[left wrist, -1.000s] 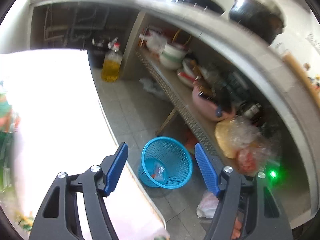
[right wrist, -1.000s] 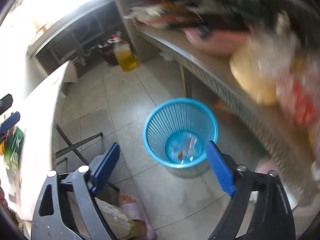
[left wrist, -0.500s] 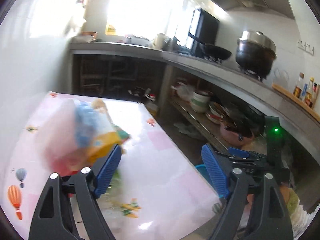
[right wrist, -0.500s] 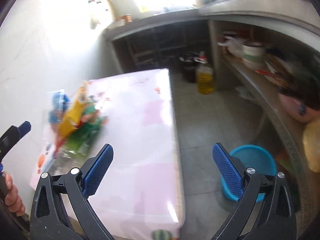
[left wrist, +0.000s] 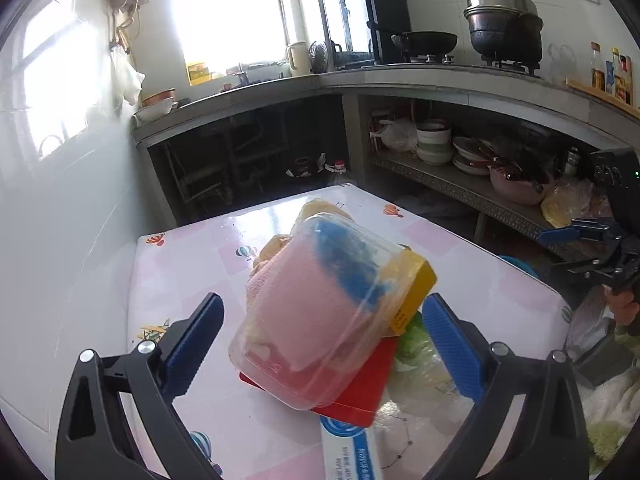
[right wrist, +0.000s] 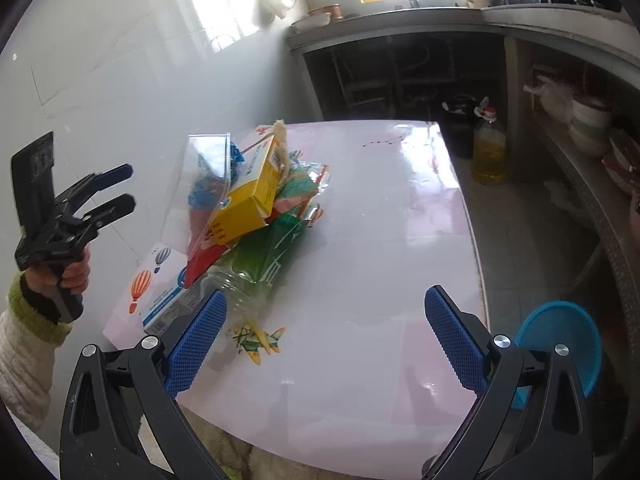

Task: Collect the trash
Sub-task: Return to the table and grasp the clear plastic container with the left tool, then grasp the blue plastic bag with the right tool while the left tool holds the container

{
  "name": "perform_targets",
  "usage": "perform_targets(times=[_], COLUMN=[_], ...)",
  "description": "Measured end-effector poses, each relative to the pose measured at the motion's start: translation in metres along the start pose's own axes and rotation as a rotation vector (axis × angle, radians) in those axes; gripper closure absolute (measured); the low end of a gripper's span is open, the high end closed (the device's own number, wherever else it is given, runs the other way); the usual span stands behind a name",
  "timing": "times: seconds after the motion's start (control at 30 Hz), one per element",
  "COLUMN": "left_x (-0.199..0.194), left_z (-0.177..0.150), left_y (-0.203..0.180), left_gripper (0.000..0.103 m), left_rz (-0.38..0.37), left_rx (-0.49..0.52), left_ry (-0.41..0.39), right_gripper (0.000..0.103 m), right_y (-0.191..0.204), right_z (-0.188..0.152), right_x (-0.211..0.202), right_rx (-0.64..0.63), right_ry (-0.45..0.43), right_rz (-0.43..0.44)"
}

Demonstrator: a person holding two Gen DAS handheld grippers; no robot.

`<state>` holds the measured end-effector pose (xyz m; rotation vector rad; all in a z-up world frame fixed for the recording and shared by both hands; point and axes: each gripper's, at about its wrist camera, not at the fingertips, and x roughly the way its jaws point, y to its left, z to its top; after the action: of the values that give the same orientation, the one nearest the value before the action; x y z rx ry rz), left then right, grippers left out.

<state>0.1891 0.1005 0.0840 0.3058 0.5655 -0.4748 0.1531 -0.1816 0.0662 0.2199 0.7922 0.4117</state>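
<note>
Blue basket (right wrist: 560,344) half hidden by the table edge (right wrist: 478,292) — contents unseen

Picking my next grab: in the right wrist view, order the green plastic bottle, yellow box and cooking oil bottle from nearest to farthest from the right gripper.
1. Green plastic bottle, lying just ahead-left of the right gripper.
2. Yellow box, tilted on the pile behind it.
3. Cooking oil bottle, on the floor beyond the table's far corner.

Daylight floods in from the overexposed window (left wrist: 228,12) above my grey concrete counter (left wrist: 400,80); its panes are blown to plain white. Glare streaks the glossy pink-and-white tabletop (right wrist: 384,216) and the pale tiled wall (right wrist: 120,80). The cupboard recess under the counter (left wrist: 248,152) sits in deep shadow. Both views are sharp in the middle. Fisheye bends the counter edge into an arc, and black vignette rims every corner.
</note>
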Motion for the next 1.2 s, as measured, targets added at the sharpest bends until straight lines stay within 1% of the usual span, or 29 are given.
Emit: perform_targets(times=[0.03,0.07,0.13,0.17,0.23,0.3,0.43,0.5,0.57,0.7,0.83,1.0,1.2], left_x=[0.005,0.011,0.022,0.029,0.037,0.043,0.051,0.055,0.062,0.069,0.073,0.057,0.031], left_z=[0.002,0.003,0.005,0.005,0.006,0.008,0.006,0.006,0.005,0.0,0.0,-0.004,-0.011], left_y=[0.005,0.011,0.015,0.015,0.012,0.005,-0.001,0.0,0.001,0.002,0.004,0.0,0.002], left_gripper=[0.006,0.006,0.006,0.006,0.006,0.006,0.006,0.006,0.006,0.006,0.006,0.011,0.013], left_rz=[-0.031,-0.081,-0.117,-0.151,-0.161,-0.188,-0.171,-0.175,-0.183,-0.171,-0.192,-0.179,-0.154], left_rx=[0.003,0.01,0.032,0.06,0.096,0.126,0.193,0.193,0.189,0.231,0.215,0.216,0.148], left_ry=[0.01,0.032,0.069,0.091,0.103,0.119,0.118,0.114,0.128,0.131,0.14,0.087,0.031], right_gripper=[0.008,0.008,0.008,0.008,0.008,0.008,0.008,0.008,0.008,0.008,0.008,0.008,0.008], right_y=[0.002,0.005,0.008,0.01,0.014,0.018,0.029,0.034,0.039,0.048,0.05,0.046,0.043], right_z=[0.002,0.004,0.009,0.011,0.021,0.035,0.061,0.068,0.073,0.078,0.08,0.082,0.084], right_x=[0.002,0.004,0.008,0.01,0.013,0.017,0.03,0.037,0.044,0.054,0.057,0.054,0.047], right_rx=[-0.002,-0.003,-0.007,-0.011,-0.021,-0.034,-0.055,-0.064,-0.065,-0.073,-0.068,-0.045,-0.023], right_ry=[0.008,0.015,0.027,0.032,0.04,0.045,0.049,0.049,0.055,0.069,0.073,0.072,0.052], right_rz=[0.013,0.022,0.033,0.04,0.074,0.121,0.175,0.196,0.216,0.244,0.25,0.241,0.232])
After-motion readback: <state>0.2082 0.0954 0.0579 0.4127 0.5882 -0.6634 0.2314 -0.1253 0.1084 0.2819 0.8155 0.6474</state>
